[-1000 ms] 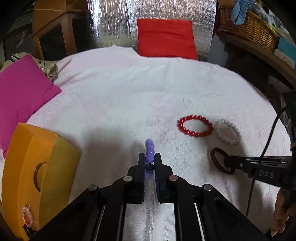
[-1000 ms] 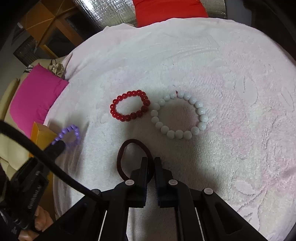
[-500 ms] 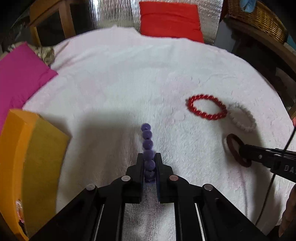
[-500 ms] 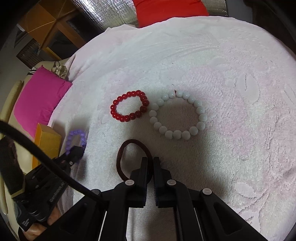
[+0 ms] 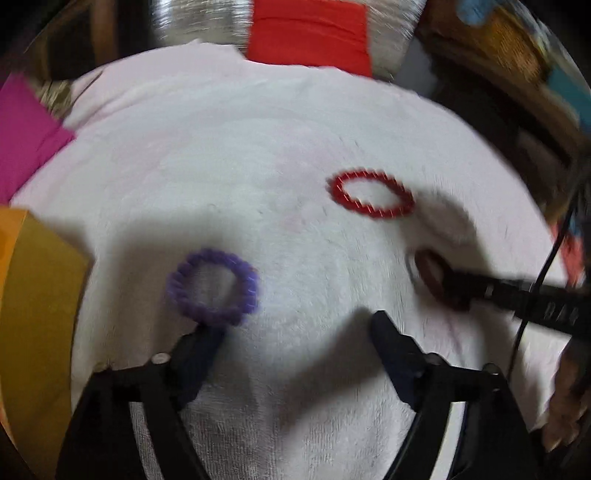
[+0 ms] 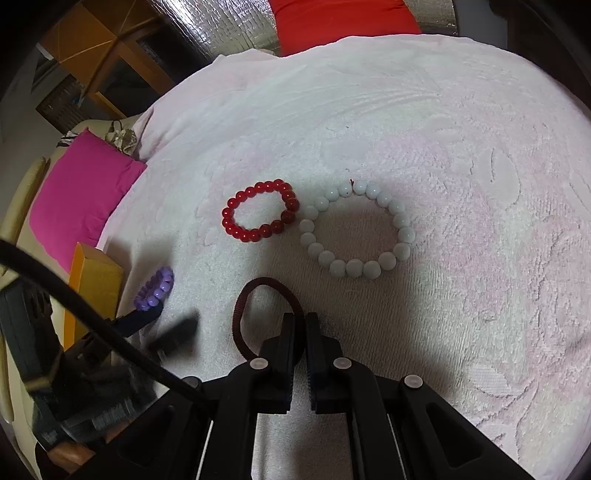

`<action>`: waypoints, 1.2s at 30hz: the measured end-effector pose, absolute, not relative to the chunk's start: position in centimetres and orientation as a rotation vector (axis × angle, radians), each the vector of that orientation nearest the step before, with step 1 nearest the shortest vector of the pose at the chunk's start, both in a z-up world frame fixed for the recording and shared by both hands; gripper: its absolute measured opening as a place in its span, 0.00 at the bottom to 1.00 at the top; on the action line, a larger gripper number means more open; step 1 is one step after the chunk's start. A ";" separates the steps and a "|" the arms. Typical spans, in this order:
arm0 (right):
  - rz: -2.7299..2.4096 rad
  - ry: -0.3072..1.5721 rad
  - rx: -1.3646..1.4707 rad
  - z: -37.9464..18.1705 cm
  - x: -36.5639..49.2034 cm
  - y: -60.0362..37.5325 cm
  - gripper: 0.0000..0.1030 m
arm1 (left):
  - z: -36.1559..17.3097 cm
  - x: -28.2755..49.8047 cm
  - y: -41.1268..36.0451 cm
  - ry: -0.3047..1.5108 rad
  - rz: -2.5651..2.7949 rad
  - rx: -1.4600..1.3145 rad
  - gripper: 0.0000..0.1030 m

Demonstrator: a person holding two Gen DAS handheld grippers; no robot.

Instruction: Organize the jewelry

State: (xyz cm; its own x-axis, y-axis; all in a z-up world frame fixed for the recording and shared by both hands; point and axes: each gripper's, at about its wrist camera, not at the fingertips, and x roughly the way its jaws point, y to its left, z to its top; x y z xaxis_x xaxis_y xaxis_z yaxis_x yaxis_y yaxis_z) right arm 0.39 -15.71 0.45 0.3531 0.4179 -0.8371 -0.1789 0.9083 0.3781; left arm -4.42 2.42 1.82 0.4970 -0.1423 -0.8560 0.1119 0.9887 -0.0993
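My left gripper (image 5: 299,325) is open wide over the white towel (image 5: 258,147). The purple bead bracelet (image 5: 212,284) lies flat on the towel just ahead of its left finger; it also shows in the right wrist view (image 6: 155,290). My right gripper (image 6: 301,317) is shut on the dark maroon band (image 6: 243,310), which lies low on the towel. The red bead bracelet (image 6: 258,216) and the white bead bracelet (image 6: 354,229) lie side by side, touching, beyond it. The left wrist view is blurred by motion.
An orange box (image 5: 33,295) stands at the left edge of the towel, also seen in the right wrist view (image 6: 94,280). A pink cushion (image 6: 77,195) lies at the far left and a red cushion (image 5: 310,33) at the back. A wicker basket (image 5: 517,48) sits back right.
My left gripper has opened and let go of the purple bracelet, which now lies flat on the towel. My right gripper stays shut on the maroon band, nearly still.
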 end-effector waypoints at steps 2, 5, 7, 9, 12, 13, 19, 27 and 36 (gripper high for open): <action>0.394 1.149 0.241 0.5 0.3 -15.8 0.06 | 1.8 -4.4 2.3 1.043 -0.154 -0.030 0.82; 0.402 1.151 0.252 0.5 0.3 -16.1 0.06 | 2.3 -4.2 3.4 1.055 -0.175 -0.098 0.82; 0.410 1.154 0.258 0.4 0.3 -16.3 0.06 | 2.7 -4.4 4.4 1.054 -0.164 -0.139 0.82; 0.419 1.154 0.261 0.3 0.3 -16.5 0.06 | 3.0 -4.7 5.0 1.048 -0.126 -0.132 0.82; 0.428 1.154 0.269 0.2 0.3 -16.6 0.06 | 4.0 -5.5 5.9 1.002 -0.105 -0.117 0.82; 0.429 1.155 0.269 0.2 0.3 -16.7 0.06 | 4.3 -5.6 6.1 0.991 -0.104 -0.117 0.82; 0.420 1.155 0.264 0.2 0.5 -16.5 0.06 | 4.1 -6.0 7.3 0.991 -0.054 -0.124 0.82; 0.418 1.143 0.262 0.2 0.4 -16.5 0.06 | 2.6 -3.1 6.8 1.007 -0.006 -0.086 0.62; 0.417 1.133 0.258 0.2 0.1 -16.4 0.06 | 1.7 -2.0 6.3 0.999 0.026 -0.075 0.70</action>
State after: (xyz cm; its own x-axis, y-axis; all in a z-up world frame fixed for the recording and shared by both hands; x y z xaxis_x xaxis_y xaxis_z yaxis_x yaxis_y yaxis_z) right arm 0.13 -16.40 0.17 0.3591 0.4478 -0.8189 -0.1905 0.8941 0.4054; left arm -2.01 6.32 1.69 0.5408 -0.0125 -0.8410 -0.0565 0.9971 -0.0511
